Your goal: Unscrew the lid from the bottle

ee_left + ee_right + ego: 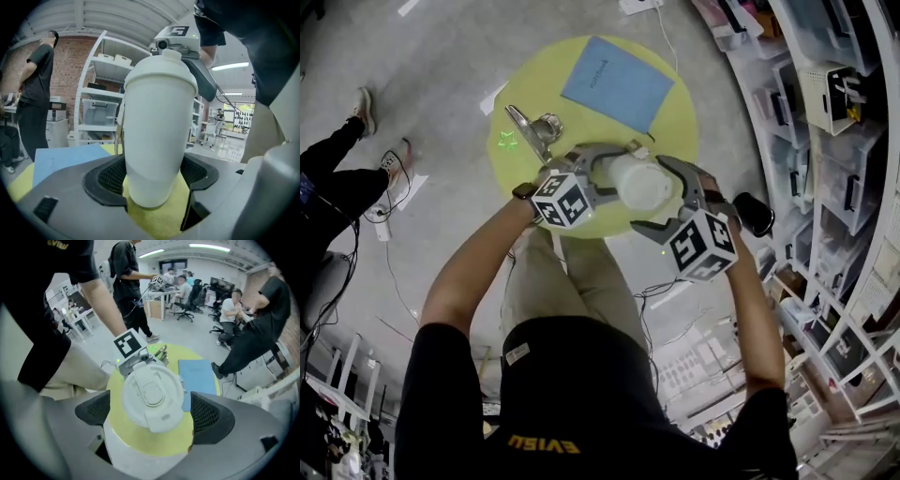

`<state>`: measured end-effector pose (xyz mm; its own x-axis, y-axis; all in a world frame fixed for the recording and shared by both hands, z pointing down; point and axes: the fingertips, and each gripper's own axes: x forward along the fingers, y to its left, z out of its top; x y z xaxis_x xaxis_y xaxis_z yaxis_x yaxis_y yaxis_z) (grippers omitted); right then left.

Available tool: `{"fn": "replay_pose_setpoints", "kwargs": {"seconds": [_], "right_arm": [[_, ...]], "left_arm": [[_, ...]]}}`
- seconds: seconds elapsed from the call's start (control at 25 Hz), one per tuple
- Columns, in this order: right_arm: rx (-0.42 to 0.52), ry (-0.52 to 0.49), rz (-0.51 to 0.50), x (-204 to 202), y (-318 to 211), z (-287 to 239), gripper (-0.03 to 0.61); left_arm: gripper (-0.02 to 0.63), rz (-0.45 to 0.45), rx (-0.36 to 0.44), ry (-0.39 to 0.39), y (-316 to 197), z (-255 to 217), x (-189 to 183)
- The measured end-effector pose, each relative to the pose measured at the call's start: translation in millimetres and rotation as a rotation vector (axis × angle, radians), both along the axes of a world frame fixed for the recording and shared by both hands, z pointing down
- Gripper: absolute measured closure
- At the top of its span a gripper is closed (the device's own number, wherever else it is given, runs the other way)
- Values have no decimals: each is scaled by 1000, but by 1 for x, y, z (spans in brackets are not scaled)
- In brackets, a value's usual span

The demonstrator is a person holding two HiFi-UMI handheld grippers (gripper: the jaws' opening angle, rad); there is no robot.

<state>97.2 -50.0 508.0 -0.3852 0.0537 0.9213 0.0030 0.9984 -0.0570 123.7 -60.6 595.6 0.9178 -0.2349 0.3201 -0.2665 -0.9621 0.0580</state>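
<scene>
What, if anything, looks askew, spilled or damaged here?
Nothing stands out. The bottle stands on the table with its lid on and no spill. The left gripper clamps its body, and the right gripper has its jaws open around the lid, clear of it.

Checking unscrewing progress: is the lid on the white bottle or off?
On. The lid sits atop the upright bottle; the fingers of the right gripper flank it without touching.

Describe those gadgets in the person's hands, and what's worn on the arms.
The left hand-held gripper and right hand-held gripper are grey plastic, each with two curved jaws, black mesh-textured pads and a cube of black-and-white square markers. The person wears black short sleeves.
</scene>
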Motion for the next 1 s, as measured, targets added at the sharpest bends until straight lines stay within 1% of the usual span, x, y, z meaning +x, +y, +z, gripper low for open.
{"fn": "replay_pose_setpoints", "kwargs": {"seconds": [0.04,0.2,0.32,0.4,0.48,0.52,0.6,0.64,0.68,0.72,0.84,1.0], "right_arm": [[3,-24,84,1,-4,-5,54],[-26,-105,494,0,-18,-15,57],[-45,-147,746,-2,-26,-18,89],[-41,-169,898,-3,-30,-17,104],[6,-165,982,-2,-33,-18,104],[39,-152,997,-2,-33,-19,104],[100,-115,989,-1,-32,-18,104],[120,-101,970,-1,-31,-17,113],[133,-96,944,-2,-29,-15,141],[142,-98,915,-2,-29,-14,143],[141,-102,828,-4,-26,-14,144],[121,-100,687,-7,-23,-14,144]], "left_arm": [[240,-1,-2,2,1,0,0],[240,-17,-16,-1,2,2,-2],[239,-24,-23,-4,2,3,-2],[239,-29,-25,-6,2,3,-2],[239,-32,-27,-6,2,2,-1],[240,-35,-28,-5,3,2,-1],[240,-38,-32,-2,3,3,-2],[239,-39,-35,0,2,3,-2],[239,-38,-37,2,2,4,-2],[239,-37,-38,3,2,5,-1],[240,-34,-36,4,2,4,-1],[241,-29,-38,3,3,3,-1]]}}
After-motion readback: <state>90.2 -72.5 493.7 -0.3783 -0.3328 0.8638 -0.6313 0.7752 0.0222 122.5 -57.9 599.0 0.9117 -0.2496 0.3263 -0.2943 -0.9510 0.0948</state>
